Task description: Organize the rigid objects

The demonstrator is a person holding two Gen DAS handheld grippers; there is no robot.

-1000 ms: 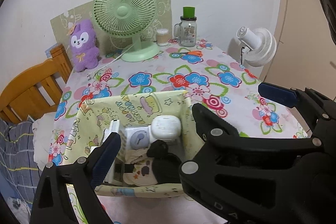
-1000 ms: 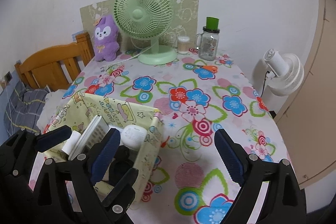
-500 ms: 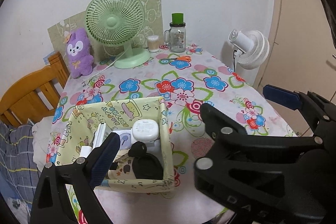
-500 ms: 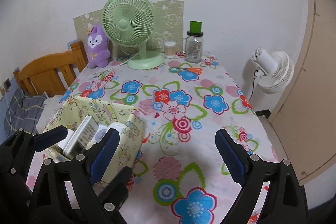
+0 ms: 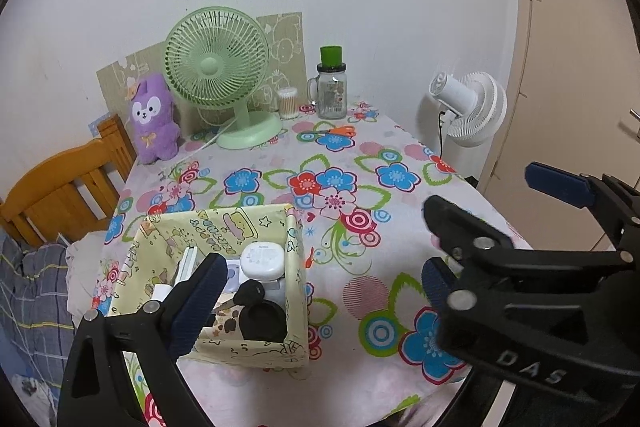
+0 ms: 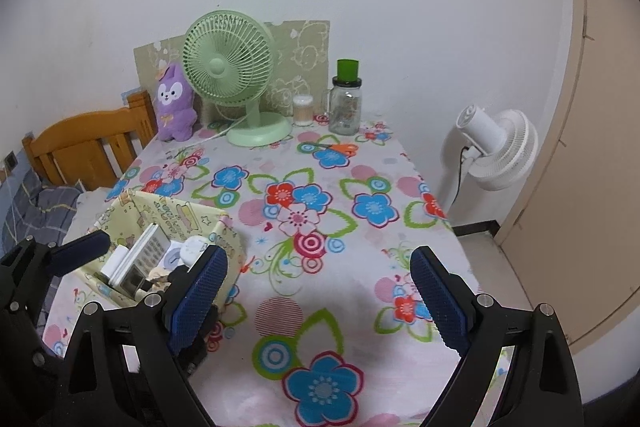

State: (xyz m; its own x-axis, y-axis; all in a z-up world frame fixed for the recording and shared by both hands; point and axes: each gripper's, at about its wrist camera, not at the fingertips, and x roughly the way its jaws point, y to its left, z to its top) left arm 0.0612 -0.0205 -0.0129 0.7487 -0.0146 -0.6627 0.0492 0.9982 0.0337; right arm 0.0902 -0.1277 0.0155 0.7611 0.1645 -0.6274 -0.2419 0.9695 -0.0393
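Note:
A yellow patterned fabric box stands near the table's front left corner. Inside it I see a white adapter, a black key fob and a white keypad remote standing on edge. My left gripper hangs open above the box's front right corner, with nothing between its blue pads. To its right, my right gripper is open over the flowered tablecloth with nothing in it. In the left wrist view its black frame hides part of my left gripper's right finger.
At the back of the table stand a green desk fan, a purple plush toy, a cotton swab tub and a glass jar with a green lid. Orange scissors lie near the jar. A white floor fan stands right; a wooden headboard left.
Both grippers have drawn back and upward from the box, so it looks smaller and lower and more tablecloth shows. Both pairs of jaws stayed open.

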